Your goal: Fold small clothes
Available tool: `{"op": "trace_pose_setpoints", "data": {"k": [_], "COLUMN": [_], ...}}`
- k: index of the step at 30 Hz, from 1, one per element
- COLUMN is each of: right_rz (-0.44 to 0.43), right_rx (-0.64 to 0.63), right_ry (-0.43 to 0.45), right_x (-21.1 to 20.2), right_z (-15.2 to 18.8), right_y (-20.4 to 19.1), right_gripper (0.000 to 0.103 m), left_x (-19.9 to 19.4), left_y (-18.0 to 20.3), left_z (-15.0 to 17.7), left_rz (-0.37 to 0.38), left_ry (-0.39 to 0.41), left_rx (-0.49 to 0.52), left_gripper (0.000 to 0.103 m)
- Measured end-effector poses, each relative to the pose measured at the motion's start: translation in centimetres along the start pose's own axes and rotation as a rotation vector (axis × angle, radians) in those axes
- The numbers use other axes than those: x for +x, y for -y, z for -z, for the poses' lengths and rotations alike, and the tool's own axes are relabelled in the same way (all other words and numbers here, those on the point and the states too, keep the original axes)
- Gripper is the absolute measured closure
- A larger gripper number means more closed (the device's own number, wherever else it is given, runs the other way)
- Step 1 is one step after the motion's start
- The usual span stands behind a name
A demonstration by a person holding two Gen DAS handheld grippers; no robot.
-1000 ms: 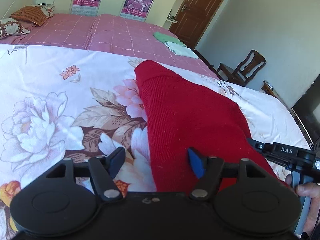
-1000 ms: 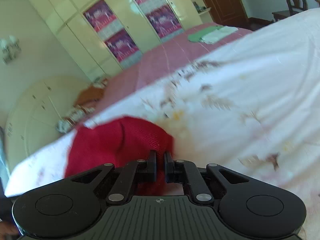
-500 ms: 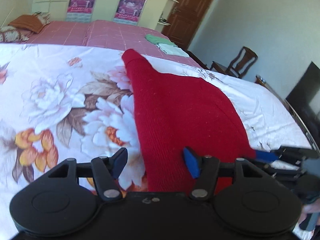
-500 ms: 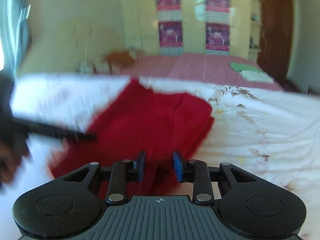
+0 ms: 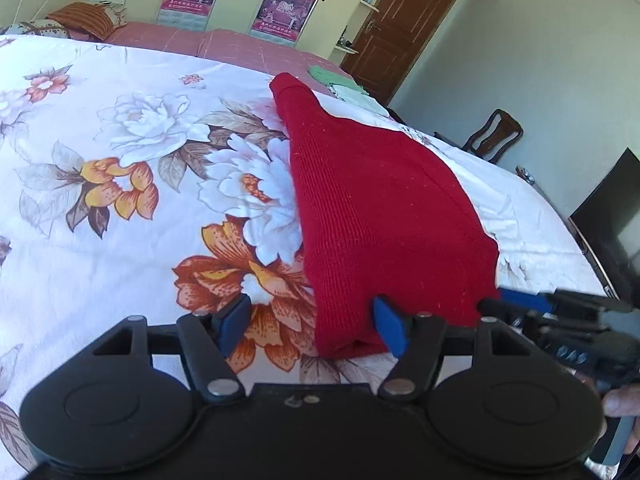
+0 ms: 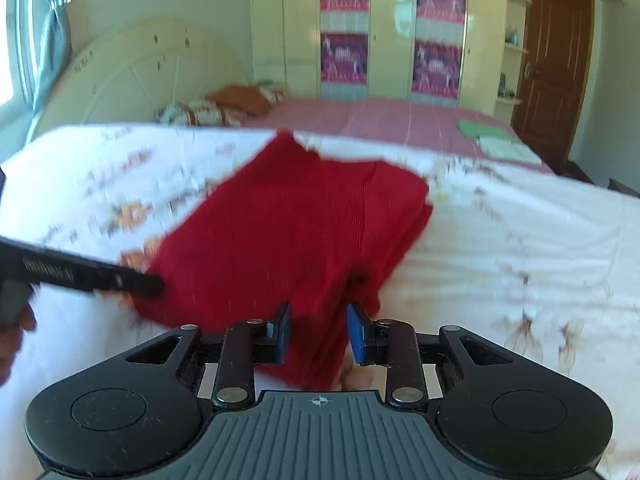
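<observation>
A red knitted garment (image 5: 376, 208) lies folded on the flowered bedsheet (image 5: 120, 184); one narrow end points away toward the far side. My left gripper (image 5: 312, 324) is open, its jaws wide apart at the garment's near left corner. My right gripper (image 6: 320, 332) is open, with the garment's (image 6: 288, 232) near edge between its jaws. In the left wrist view the right gripper (image 5: 520, 304) reaches in at the garment's right corner. In the right wrist view the left gripper (image 6: 152, 282) shows at the left edge of the garment.
A second bed with a pink cover (image 5: 224, 40) stands behind, with folded green and white cloths (image 5: 340, 84) on it. A wooden chair (image 5: 496, 136), a brown door (image 5: 404, 28) and a dark screen (image 5: 608, 208) are to the right.
My right gripper has opened from shut and let go of the garment, which now lies flat. Both grippers have drawn back toward the garment's near edge.
</observation>
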State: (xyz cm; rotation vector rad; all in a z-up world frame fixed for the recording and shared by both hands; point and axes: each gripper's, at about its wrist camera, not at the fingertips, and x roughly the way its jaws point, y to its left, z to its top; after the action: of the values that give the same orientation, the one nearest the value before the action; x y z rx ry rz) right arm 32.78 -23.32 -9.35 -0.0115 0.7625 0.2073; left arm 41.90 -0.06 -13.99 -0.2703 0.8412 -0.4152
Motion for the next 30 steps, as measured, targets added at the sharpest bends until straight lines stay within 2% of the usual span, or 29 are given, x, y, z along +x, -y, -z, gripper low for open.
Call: {"op": "trace_pose_setpoints", "data": {"k": [2, 10, 12, 17, 19, 20, 21, 22, 23, 25, 27, 30], "right_rz": [0.016, 0.033, 0.044, 0.057, 0.064, 0.074, 0.075, 0.073, 0.067, 0.036, -0.025, -0.097], "right_rx": [0.024, 0.095, 0.088, 0.08, 0.075, 0.082, 0.098, 0.134, 0.191, 0.326, 0.434, 0.525], "right_ry": [-0.055, -0.057, -0.06, -0.082, -0.084, -0.088, -0.091, -0.088, -0.056, 0.058, 0.058, 0.041], "right_x": [1.1, 1.9, 1.7, 1.7, 1.9, 1.9, 1.9, 1.5, 0.4, -2.8, -4.2, -4.8], "right_z": [0.6, 1.2, 1.2, 1.1, 1.2, 1.1, 1.1, 0.9, 0.8, 1.2, 2.0, 3.3], "right_y": [0.2, 0.5, 0.3, 0.1, 0.1, 0.3, 0.5, 1.0, 1.6, 3.3, 4.8, 6.0], "right_gripper": [0.073, 0.073, 0.069, 0.069, 0.065, 0.058, 0.05, 0.047, 0.045, 0.037, 0.036, 0.036], "left_x": [0.1, 0.1, 0.1, 0.3, 0.2, 0.0, -0.6, -1.5, -2.6, -4.0, -4.4, -4.6], "left_y": [0.6, 1.4, 1.7, 1.8, 1.9, 2.0, 2.1, 2.0, 1.7, 0.1, -1.6, -3.2], "left_z": [0.1, 0.9, 0.9, 0.8, 0.7, 0.6, 0.4, 0.3, 0.4, 0.5, 0.6, 0.8], "left_rz": [-0.023, -0.073, -0.086, -0.102, -0.113, -0.13, -0.165, -0.205, -0.226, -0.175, -0.155, -0.124], "left_ry": [-0.003, 0.0, -0.006, -0.018, -0.025, -0.03, -0.021, 0.011, 0.056, 0.075, 0.043, 0.04], "left_rx": [0.035, 0.09, 0.099, 0.12, 0.132, 0.135, 0.133, 0.127, 0.113, 0.046, -0.042, -0.117], "left_gripper": [0.035, 0.034, 0.033, 0.029, 0.026, 0.018, 0.005, 0.0, 0.0, 0.0, 0.002, 0.006]}}
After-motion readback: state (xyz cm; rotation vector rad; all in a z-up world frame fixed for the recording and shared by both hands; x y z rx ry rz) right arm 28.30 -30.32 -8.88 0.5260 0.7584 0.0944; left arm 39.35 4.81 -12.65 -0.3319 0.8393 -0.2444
